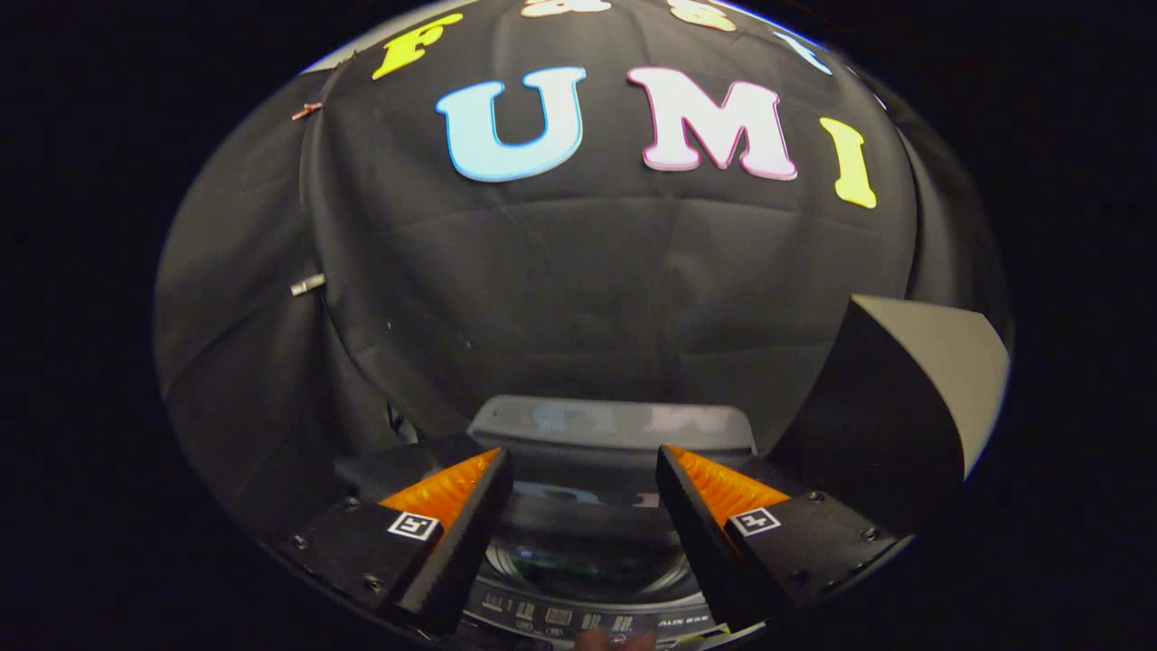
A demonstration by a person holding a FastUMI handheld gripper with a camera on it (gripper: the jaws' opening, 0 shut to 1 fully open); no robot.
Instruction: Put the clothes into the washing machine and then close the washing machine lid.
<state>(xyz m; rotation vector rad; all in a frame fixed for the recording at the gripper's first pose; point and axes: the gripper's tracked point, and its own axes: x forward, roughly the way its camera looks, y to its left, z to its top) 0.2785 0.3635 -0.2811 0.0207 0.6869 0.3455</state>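
Note:
My gripper [584, 461] is open, with nothing between its fingers. Below and between the fingers lies the washing machine [587, 551], seen from above, its round drum opening dark and shiny. The machine's grey lid [615, 423] stands raised behind the opening, just beyond the fingertips. A control strip [578, 620] with small icons runs along the machine's near edge. Something greenish glints inside the drum [553, 562], too dim to identify. No clothes are visible outside the machine.
The black cloth wall hangs close behind the machine. A dark box with a pale top face [913, 398] stands to the right of the machine, beside my right finger. A small metal clip [307, 285] pins the cloth on the left.

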